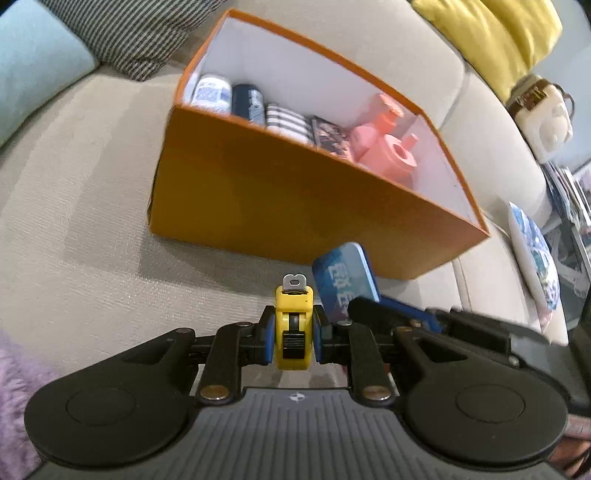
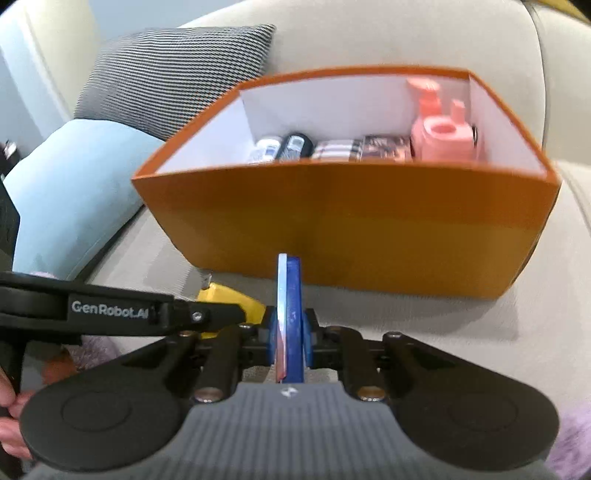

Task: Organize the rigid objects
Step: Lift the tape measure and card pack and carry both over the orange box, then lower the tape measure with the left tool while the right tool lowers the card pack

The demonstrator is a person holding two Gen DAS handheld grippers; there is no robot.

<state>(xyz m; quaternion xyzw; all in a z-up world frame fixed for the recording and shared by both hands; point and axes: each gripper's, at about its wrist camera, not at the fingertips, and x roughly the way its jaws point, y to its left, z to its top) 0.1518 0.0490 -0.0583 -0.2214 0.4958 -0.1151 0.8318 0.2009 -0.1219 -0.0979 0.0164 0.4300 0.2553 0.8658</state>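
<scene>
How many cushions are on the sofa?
4: a pale blue cushion and a striped grey cushion left of the orange box, a yellow cushion behind it, a printed cushion far right. Others may be out of frame.

Left gripper: angled downward, blue pads pressed on both sides of a yellow tape measure. Right gripper: angled downward just beside the left, jaws clamped on a thin blue tin held edge-up. Fingers of one hand visible behind the left gripper's body.
</scene>
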